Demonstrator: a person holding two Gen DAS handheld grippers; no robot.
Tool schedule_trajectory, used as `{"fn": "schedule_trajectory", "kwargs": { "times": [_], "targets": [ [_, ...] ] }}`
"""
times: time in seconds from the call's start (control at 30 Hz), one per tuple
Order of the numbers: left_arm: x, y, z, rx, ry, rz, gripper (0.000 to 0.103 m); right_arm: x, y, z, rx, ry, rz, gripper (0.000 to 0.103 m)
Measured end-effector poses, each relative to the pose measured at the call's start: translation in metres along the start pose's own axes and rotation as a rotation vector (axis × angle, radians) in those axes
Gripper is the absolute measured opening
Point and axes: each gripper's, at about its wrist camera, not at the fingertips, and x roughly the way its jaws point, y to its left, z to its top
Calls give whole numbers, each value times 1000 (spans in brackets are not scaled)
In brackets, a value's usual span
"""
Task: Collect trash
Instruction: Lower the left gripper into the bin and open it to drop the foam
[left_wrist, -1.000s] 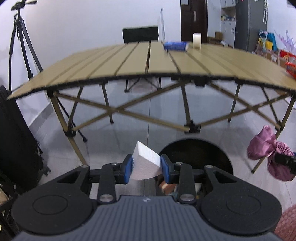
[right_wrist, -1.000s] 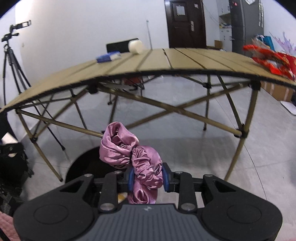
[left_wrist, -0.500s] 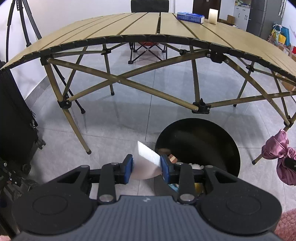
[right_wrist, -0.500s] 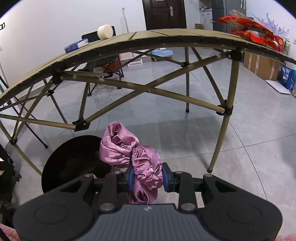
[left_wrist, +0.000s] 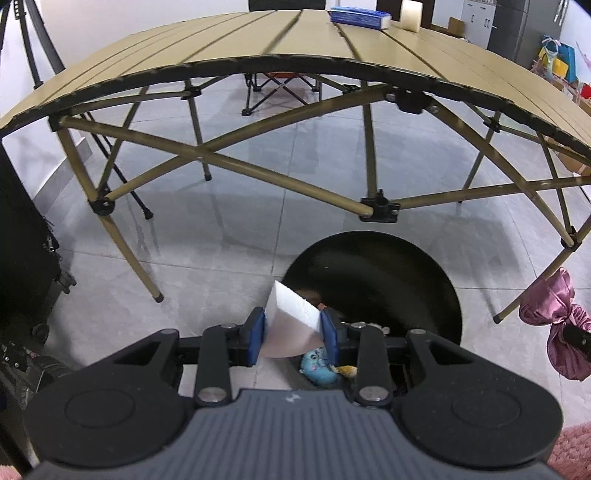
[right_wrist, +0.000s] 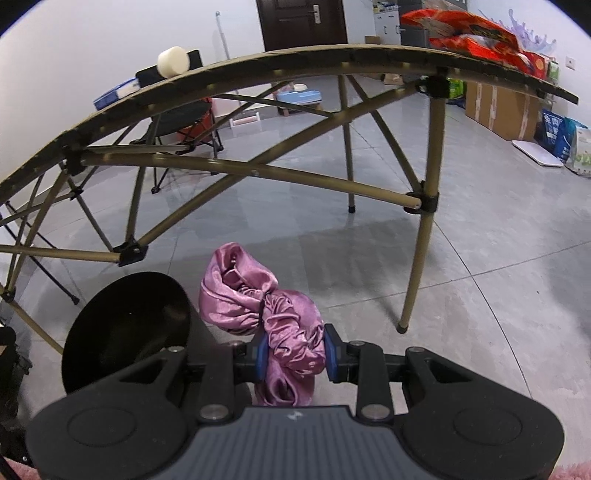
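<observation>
White foam wedge (left_wrist: 291, 325) (sharp-cornered) pinched in left gripper (left_wrist: 292, 340).

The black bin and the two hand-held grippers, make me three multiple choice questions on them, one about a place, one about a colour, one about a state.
1. Where does the black bin stand?
A. on the table top
B. on the floor by the folding table
C. on the chair

2. What colour is the cloth in the right hand-held gripper?
A. pink-purple
B. green
C. yellow

3. What is the state of the left hand-held gripper?
A. open and empty
B. shut on a white foam piece
C. shut on the tape roll

Answers:
1 B: the bin sits on the grey tiles near the table legs.
2 A: the shiny bunched fabric between the blue pads is pink-purple.
3 B: the white foam piece is pinched between both pads, near the bin's rim.
</observation>
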Motion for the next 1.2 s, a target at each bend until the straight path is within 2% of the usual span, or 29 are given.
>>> {"fn": "schedule_trajectory", "kwargs": {
  "times": [0.67,1.2],
  "targets": [
    [38,-70,17,34,96,-57,33,15,-36,-8,72,34,-55,29],
    [74,-93,19,21,197,-44,33,22,-41,-10,76,56,-77,29]
  ]
}}
